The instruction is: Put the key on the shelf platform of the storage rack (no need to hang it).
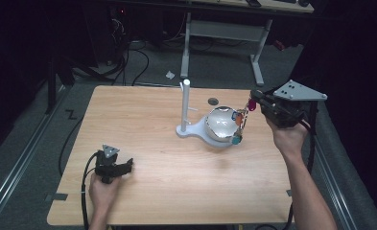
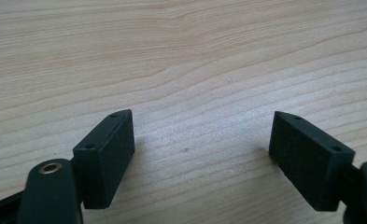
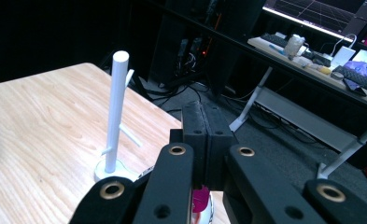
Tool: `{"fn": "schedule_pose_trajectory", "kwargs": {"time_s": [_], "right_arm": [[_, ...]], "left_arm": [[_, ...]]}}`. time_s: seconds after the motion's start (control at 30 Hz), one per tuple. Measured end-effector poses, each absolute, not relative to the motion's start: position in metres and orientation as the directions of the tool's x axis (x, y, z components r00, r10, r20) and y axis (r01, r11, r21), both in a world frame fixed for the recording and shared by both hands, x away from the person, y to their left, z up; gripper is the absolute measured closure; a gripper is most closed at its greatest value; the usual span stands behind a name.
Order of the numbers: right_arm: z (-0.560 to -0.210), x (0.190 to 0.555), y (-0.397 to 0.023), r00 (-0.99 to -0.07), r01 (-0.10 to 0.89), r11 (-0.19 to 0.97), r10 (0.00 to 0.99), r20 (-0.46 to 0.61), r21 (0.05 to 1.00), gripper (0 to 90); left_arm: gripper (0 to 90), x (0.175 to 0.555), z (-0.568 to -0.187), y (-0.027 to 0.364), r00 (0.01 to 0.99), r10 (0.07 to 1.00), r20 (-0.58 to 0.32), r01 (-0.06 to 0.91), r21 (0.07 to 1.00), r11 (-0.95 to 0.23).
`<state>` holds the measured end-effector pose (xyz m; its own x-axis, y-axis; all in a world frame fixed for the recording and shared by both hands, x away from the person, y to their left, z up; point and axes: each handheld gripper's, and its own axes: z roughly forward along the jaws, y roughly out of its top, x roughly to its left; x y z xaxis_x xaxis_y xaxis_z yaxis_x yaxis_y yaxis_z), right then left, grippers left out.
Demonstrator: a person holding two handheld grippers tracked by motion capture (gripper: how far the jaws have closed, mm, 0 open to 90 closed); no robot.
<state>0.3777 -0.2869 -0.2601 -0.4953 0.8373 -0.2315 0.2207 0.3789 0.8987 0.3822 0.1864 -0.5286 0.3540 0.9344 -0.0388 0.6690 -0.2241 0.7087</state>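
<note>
A white peg stand (image 1: 186, 103) (image 3: 113, 121) rises from the middle of the wooden table (image 1: 143, 120). A shiny round bowl (image 1: 219, 125) sits against its base. My right gripper (image 1: 254, 96) (image 3: 208, 112) hovers above the bowl's right side, shut on a string of coloured charms (image 1: 241, 122). The string hangs from the tips down to a teal charm (image 1: 236, 140) at the bowl's rim. A magenta charm (image 1: 252, 105) (image 3: 200, 199) sits just under the jaws. My left gripper (image 1: 128, 164) (image 2: 202, 140) rests low on the table at the front left, open, with bare wood between its pads.
A small dark disc (image 1: 213, 101) lies on the table behind the bowl. Beyond the far edge stands a white-legged desk (image 1: 224, 28) (image 3: 312, 60) with keyboards and a monitor. Cables run over the floor at the back left.
</note>
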Motion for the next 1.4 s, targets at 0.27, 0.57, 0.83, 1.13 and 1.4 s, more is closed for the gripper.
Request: {"fn": "schedule_pose_trajectory", "kwargs": {"time_s": [0.27,0.57,0.83,1.13,1.4], "right_arm": [[-0.258,0.394,-0.285,-0.492,0.239,0.368,0.844,-0.215,0.899,90.0],[-0.256,0.408,-0.277,-0.492,0.251,0.384,0.841,-0.225,0.889,90.0],[-0.260,0.420,-0.277,-0.485,0.269,0.384,0.847,-0.220,0.883,90.0],[-0.265,0.430,-0.277,-0.478,0.285,0.373,0.854,-0.206,0.883,90.0],[-0.274,0.438,-0.276,-0.478,0.305,0.372,0.856,-0.197,0.877,90.0]], "left_arm": [[22.8,0.382,-0.529,0.186,0.354,0.935,-0.039,0.669,0.709,-0.223],[22.8,0.382,-0.529,0.186,0.352,0.935,-0.042,0.669,0.710,-0.220],[22.8,0.382,-0.529,0.186,0.352,0.935,-0.043,0.669,0.710,-0.219],[22.8,0.382,-0.529,0.186,0.352,0.935,-0.043,0.669,0.710,-0.219],[22.7,0.382,-0.529,0.187,0.353,0.935,-0.043,0.669,0.710,-0.219]]}}
